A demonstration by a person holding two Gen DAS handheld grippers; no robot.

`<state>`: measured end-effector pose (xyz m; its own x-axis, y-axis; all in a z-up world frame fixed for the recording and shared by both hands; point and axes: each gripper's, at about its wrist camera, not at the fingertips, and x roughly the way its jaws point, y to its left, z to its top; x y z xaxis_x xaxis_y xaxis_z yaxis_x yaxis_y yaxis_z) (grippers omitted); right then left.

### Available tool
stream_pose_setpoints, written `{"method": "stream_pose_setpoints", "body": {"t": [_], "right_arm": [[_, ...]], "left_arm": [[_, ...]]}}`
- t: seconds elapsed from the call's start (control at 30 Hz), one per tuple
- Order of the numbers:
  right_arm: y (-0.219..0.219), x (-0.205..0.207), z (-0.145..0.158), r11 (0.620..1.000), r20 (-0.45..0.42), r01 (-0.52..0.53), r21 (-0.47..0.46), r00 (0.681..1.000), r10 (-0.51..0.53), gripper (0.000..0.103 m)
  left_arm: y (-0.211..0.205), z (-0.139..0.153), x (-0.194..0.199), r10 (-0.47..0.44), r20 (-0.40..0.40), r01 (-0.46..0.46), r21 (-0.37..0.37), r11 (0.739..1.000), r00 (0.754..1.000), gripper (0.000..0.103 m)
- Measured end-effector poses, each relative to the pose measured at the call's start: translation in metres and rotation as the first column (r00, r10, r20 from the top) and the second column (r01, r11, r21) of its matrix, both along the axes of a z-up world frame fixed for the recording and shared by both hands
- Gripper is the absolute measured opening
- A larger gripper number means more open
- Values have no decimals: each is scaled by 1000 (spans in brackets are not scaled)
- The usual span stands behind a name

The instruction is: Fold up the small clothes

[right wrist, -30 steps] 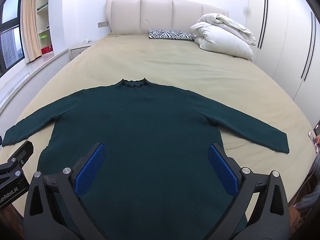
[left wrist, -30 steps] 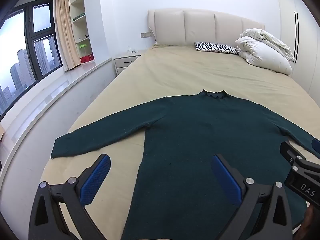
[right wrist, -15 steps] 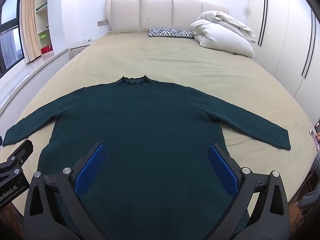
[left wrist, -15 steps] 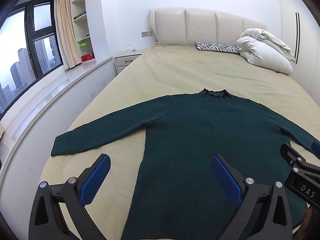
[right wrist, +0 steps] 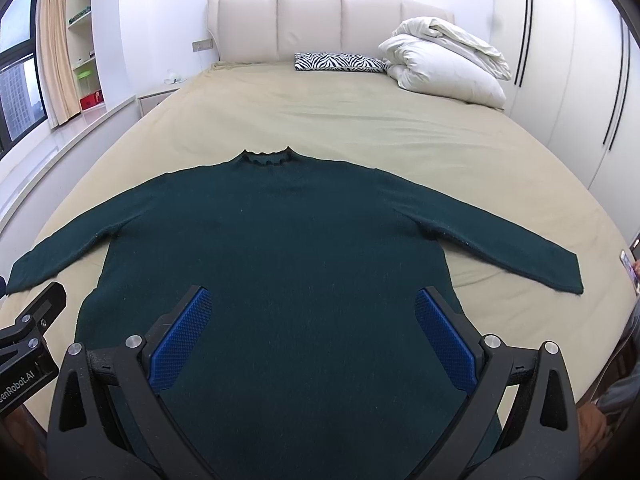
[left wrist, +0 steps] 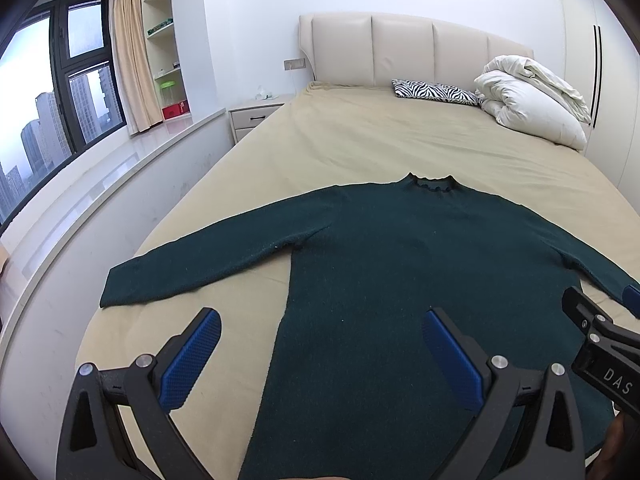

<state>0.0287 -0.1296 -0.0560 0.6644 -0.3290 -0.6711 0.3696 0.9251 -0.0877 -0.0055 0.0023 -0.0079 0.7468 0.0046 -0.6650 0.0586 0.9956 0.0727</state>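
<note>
In the foreground, the left tool (left wrist: 320, 354) is held with its blue-padded fingers (left wrist: 191, 360) spread wide and nothing between them, poised above the near left edge of a dark green sweater (left wrist: 400, 280); the right tool (right wrist: 312, 338) is likewise spread and empty, held over the lower middle of the garment, its own blue pads (right wrist: 444, 340) set well apart. Each tool is glimpsed at the edge of the other's view. The sweater is laid flat, front or back up cannot be told, on the beige sheet of a bed (right wrist: 360, 120), hem toward the tools and frilled collar (right wrist: 266, 157) pointing at the headboard (right wrist: 320, 24); the left sleeve (left wrist: 200, 264) is stretched toward the window side, the right sleeve (right wrist: 500, 248) toward the wardrobe side, both lying smooth on the sheet. Farther up the mattress, a zebra-print pillow (right wrist: 340, 62) is seen just beside a folded white duvet (right wrist: 444, 64) against the padded headboard. At the far left, a bedside cabinet (left wrist: 256, 118), a window ledge (left wrist: 120, 168), a curtain (left wrist: 130, 52) and open shelves (left wrist: 162, 36) are visible; white wardrobe doors (right wrist: 560, 80) are seen at the right
</note>
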Motion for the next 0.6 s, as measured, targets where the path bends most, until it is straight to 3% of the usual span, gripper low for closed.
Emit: {"method": "stream_pose_setpoints", "body": {"t": [0.6], "right_arm": [[1,1,-3,1000,-7,1,6,1000,-1,103]], "left_arm": [[0,-2,-1,2,-8,-2,-2,1000,1000,103]]}}
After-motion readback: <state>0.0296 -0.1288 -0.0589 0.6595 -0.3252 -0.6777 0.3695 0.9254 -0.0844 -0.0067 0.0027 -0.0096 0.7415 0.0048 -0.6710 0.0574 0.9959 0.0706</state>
